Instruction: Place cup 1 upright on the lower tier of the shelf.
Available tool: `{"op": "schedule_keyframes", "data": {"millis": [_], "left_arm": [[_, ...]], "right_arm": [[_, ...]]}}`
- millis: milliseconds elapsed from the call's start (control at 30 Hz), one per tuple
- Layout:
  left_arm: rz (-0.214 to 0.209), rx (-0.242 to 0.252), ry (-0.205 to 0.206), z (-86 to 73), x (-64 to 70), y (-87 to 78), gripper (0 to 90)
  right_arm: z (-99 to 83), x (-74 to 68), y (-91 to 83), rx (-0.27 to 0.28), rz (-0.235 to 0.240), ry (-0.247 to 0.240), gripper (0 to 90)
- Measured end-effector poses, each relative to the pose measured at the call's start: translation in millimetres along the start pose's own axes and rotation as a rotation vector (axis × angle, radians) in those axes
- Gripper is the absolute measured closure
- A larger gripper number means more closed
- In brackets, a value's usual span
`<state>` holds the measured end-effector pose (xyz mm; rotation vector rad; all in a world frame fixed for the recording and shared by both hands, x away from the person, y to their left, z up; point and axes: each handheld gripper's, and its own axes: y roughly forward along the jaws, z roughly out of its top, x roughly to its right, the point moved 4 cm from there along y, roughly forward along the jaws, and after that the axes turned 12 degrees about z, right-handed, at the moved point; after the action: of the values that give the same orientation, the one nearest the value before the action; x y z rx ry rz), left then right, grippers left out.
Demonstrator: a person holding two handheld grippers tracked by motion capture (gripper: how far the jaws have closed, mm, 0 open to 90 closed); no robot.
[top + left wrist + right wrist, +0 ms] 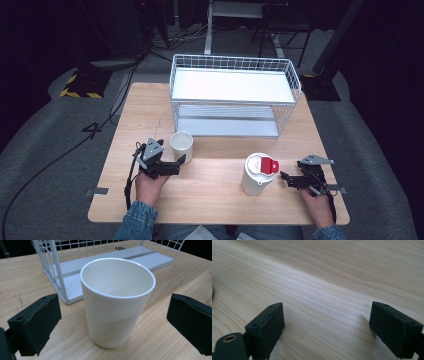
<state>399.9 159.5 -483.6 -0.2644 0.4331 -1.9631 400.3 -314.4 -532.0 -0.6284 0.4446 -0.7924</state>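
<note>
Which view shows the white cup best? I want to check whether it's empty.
The left gripper view: the white cup stands close between the open jaws, and as much of its inside as shows looks empty. The high view shows the cup small, upright on the table near the left gripper.

A dim lab: lone wooden table (210, 192), trailing floor cables (60, 155), hazard-striped stand base (80, 86).
</note>
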Motion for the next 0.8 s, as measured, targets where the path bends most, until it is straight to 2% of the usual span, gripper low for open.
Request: {"op": "schedule_keyframes", "data": {"millis": [167, 400, 633, 800], "left_arm": [[-0.020, 0.012, 0.007, 1.3, 4.8, 10.4, 0.1], [-0.034, -0.002, -0.022, -2.5, 2.8, 19.9, 0.0], [-0.028, -0.038, -0.014, -7.4, 6.0, 31.0, 0.2], [-0.025, -0.068, -0.011, -10.9, 6.0, 36.0, 4.0]], "right_arm": [[0.0, 0.0, 0.0, 0.000, 0.000, 0.000, 12.9], [0.0, 0.0, 0.0, 0.000, 0.000, -0.001, 12.9], [0.0, 0.0, 0.0, 0.000, -0.001, -0.001, 12.9], [0.0, 0.0, 0.0, 0.000, -0.001, 0.000, 12.9]]}}
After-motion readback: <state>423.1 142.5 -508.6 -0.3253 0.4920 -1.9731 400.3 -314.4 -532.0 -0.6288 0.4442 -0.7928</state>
